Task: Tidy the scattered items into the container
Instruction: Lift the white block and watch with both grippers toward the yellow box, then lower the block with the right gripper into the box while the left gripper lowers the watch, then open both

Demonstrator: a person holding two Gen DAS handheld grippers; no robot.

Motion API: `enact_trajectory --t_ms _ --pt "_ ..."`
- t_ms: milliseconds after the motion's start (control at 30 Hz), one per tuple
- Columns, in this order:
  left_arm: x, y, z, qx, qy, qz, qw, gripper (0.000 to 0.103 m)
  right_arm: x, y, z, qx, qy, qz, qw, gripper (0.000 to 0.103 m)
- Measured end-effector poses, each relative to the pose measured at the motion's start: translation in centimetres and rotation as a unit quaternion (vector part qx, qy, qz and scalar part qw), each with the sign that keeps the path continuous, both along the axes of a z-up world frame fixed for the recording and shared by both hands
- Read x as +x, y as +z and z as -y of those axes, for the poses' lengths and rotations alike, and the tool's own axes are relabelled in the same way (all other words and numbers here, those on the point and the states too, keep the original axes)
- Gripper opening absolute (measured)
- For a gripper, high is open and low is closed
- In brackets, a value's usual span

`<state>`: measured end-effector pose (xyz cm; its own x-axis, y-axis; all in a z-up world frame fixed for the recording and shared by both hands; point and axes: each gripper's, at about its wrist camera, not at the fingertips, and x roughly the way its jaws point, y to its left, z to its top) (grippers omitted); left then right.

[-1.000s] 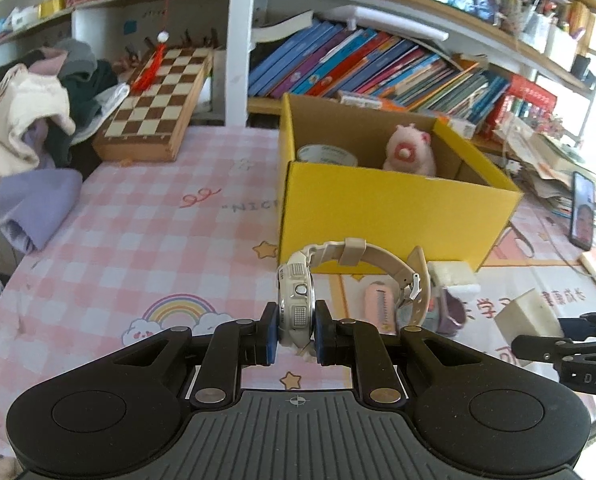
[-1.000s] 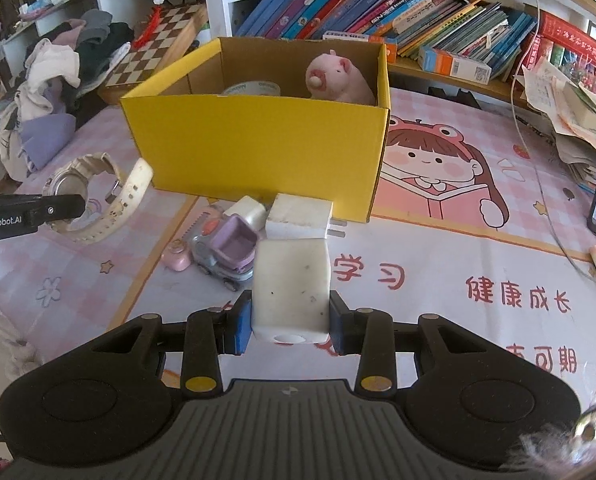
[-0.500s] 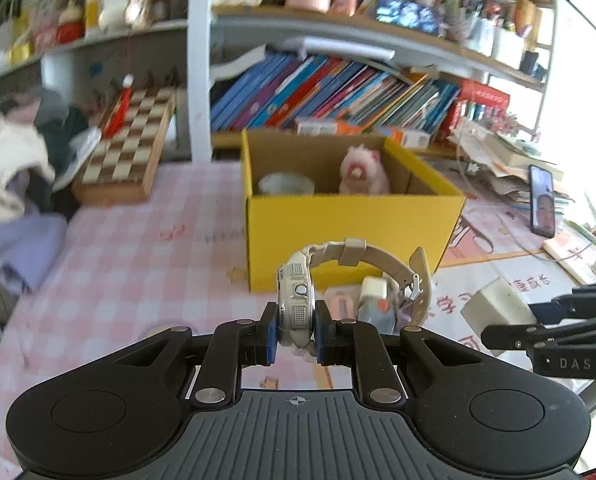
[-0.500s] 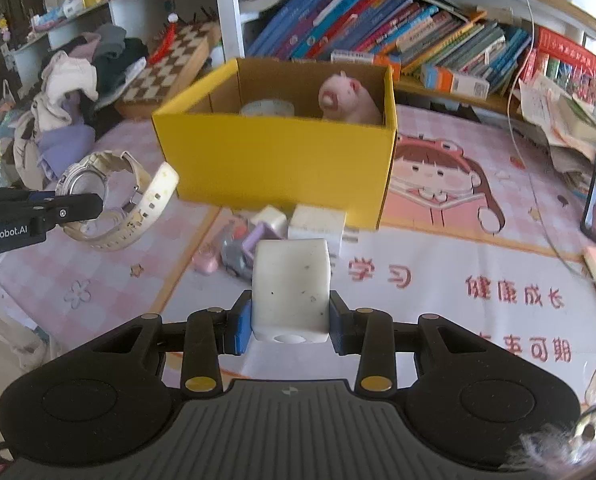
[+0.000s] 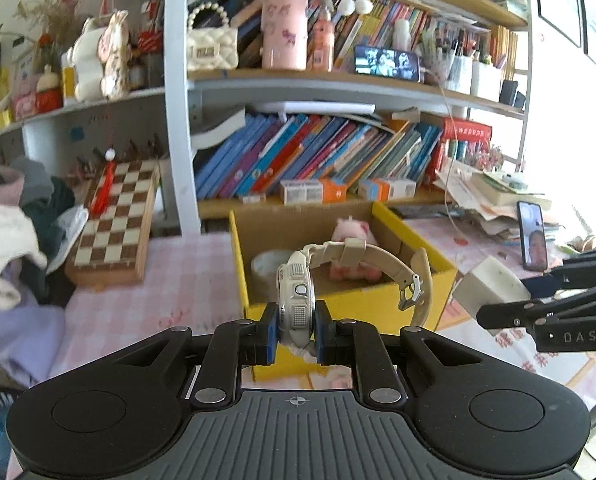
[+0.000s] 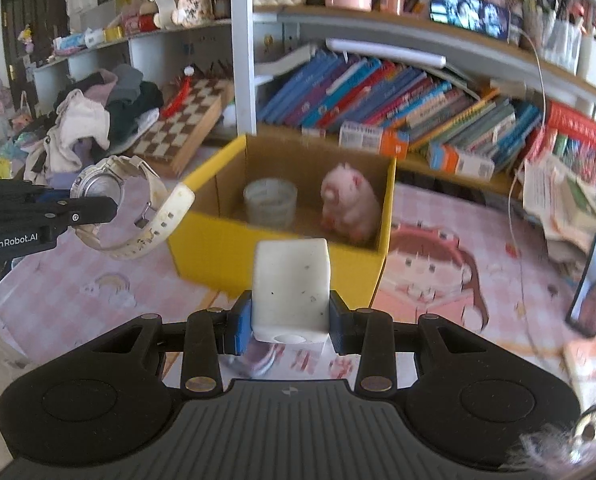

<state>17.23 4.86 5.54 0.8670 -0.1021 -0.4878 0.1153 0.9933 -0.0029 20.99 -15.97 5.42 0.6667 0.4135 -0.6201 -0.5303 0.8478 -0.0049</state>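
Observation:
A cream wristwatch (image 5: 298, 300) is clamped by its case in my left gripper (image 5: 296, 330), strap arching right, held in the air in front of the yellow cardboard box (image 5: 350, 304). The same wristwatch (image 6: 110, 200) and left gripper (image 6: 94, 210) show at the left of the right wrist view. My right gripper (image 6: 290, 322) is shut on a white block (image 6: 292, 288), raised before the yellow box (image 6: 202, 246). In the left wrist view the white block (image 5: 492, 288) hangs right of the box. Inside the box sit a pink plush pig (image 6: 348, 204) and a tape roll (image 6: 270, 202).
A chessboard (image 5: 118, 224) and a pile of clothes (image 5: 14, 240) lie at the left on the pink checked cloth. Bookshelves (image 5: 318, 152) stand right behind the box. A phone (image 6: 592, 284) leans at the right beside stacked papers (image 6: 570, 196).
Both grippers have risen with the watch and the block, and the views now look down into the box from higher up. The small items in front of the box have dropped out of sight.

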Motion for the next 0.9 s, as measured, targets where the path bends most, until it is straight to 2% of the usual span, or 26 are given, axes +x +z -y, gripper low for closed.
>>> enact_trajectory --t_ms 167,433,667,900 --pt "2.4 1.1 0.5 0.013 -0.01 0.015 0.9998 0.016 3.0 1.8 -0.1 -0.003 0.009 0.019 1.0 0.035" --pt "7.2 1.9 1.8 0.037 -0.018 0.017 0.999 0.016 8.3 3.5 -0.7 -0.019 0.034 0.051 0.998 0.035" --pt "11.4 0.3 3.0 0.066 -0.028 -0.02 0.9972 0.016 12.8 2.7 -1.3 -0.034 0.065 0.037 0.997 0.035" --pt "15.1 -2.2 3.9 0.107 -0.045 -0.083 0.9898 0.016 16.2 -0.3 -3.3 -0.073 0.113 0.006 0.991 0.035"
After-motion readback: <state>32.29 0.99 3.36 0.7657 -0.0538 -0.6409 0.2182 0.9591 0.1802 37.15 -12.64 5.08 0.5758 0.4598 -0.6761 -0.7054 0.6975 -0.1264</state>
